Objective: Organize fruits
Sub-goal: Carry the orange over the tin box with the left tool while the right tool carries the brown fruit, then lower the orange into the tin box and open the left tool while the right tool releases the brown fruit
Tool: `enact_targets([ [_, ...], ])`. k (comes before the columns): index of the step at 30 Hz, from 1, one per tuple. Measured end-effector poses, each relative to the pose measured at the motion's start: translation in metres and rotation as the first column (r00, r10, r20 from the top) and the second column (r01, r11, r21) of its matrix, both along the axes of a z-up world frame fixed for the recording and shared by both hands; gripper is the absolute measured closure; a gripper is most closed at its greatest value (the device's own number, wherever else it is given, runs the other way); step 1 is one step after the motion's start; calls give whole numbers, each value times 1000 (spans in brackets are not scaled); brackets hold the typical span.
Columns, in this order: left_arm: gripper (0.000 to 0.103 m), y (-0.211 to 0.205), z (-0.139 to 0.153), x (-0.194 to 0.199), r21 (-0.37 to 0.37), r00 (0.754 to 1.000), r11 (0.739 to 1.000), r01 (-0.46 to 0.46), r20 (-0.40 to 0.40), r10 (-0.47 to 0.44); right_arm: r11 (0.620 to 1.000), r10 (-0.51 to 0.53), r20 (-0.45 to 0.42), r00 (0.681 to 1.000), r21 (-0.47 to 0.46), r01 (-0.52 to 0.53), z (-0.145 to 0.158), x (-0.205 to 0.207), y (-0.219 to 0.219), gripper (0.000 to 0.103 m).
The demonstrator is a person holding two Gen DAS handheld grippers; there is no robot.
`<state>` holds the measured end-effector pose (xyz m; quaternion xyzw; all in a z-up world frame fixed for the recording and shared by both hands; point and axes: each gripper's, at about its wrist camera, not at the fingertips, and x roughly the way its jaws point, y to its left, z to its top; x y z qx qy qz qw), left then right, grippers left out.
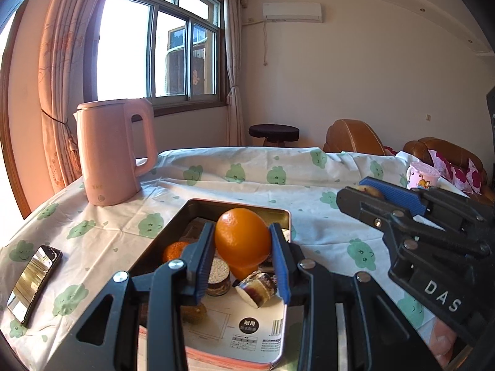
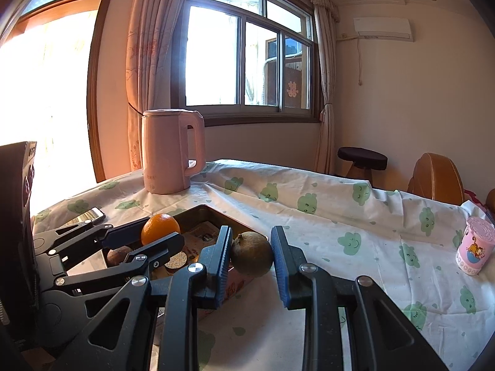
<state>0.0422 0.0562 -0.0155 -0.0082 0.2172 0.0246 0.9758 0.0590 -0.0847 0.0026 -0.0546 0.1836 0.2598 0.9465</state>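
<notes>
Left wrist view: my left tool (image 1: 243,244) is clamped on an orange (image 1: 241,236), blue pads tight on both sides, fruit held above the metal tray (image 1: 286,216). Tray sits on the table (image 1: 216,179) w/ green-print cloth. Under the orange, inside the tray: a smaller orange fruit (image 1: 174,250) at abt 9 o'clock from the held one, plus round layered cakes (image 1: 256,287) at 6 o'clock. Pink kettle (image 1: 113,151) stands at 10 o'clock from the tray, well apart. Phone (image 1: 34,281) lies flat near the table's left edge. Right tool (image 1: 371,190) shows at 2 o'clock, closed on smth brownish.

Right wrist view: right tool (image 2: 252,255) grips a brown round fruit (image 2: 251,253), prob. a kiwi, can't tell for sure; pads press both sides. It's held just past the tray's right corner, over the cloth. Left tool w/ its orange (image 2: 161,228) is at 9 o'clock from the brown fruit, over the tray. Pink cup w/ lid (image 2: 475,247) stands at 3 o'clock, far right of the table. Kettle (image 2: 170,151) at 11 o'clock.
</notes>
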Motion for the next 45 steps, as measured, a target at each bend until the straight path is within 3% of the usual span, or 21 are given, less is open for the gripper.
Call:
enact_targets([
  [16,66,38,-7,-5,-18,997,998,-67,-37,66,998,63,-12,998,-26,-64,-6,-5,41,75],
  [45,66,59,-21,1,-21,991,997,-74,-117,71,994,93,-104,990,-44,-97,-31,5,69,75],
])
